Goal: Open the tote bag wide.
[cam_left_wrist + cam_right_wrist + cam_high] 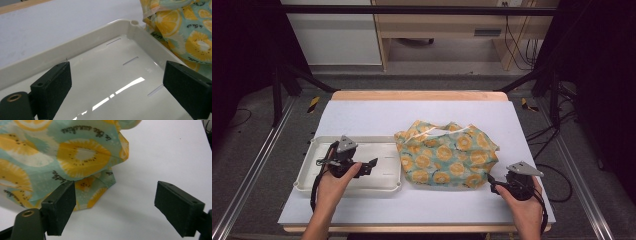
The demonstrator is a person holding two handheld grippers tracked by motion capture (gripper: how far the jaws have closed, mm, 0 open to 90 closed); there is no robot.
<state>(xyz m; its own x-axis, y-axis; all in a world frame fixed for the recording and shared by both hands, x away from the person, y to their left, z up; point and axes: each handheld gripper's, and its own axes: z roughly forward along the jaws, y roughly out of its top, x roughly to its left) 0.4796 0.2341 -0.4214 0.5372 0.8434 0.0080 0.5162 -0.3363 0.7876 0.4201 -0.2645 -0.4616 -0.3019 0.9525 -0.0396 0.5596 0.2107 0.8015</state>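
Observation:
A crumpled cloth bag printed with yellow fruit slices on pale green lies on the white table top, right of centre. My left gripper hovers open over the cream tray, jaws pointing toward the bag. In the left gripper view the open left gripper has bare tray floor between its jaws, with the tray rim and the bag beyond. My right gripper sits open at the bag's near right corner. In the right gripper view the right gripper holds nothing, and the bag's corner lies just past the left jaw.
The white table top has a wooden edge at the far side. Metal frame rails run along both sides of the table. Cables hang off the right side, and furniture stands on the floor behind.

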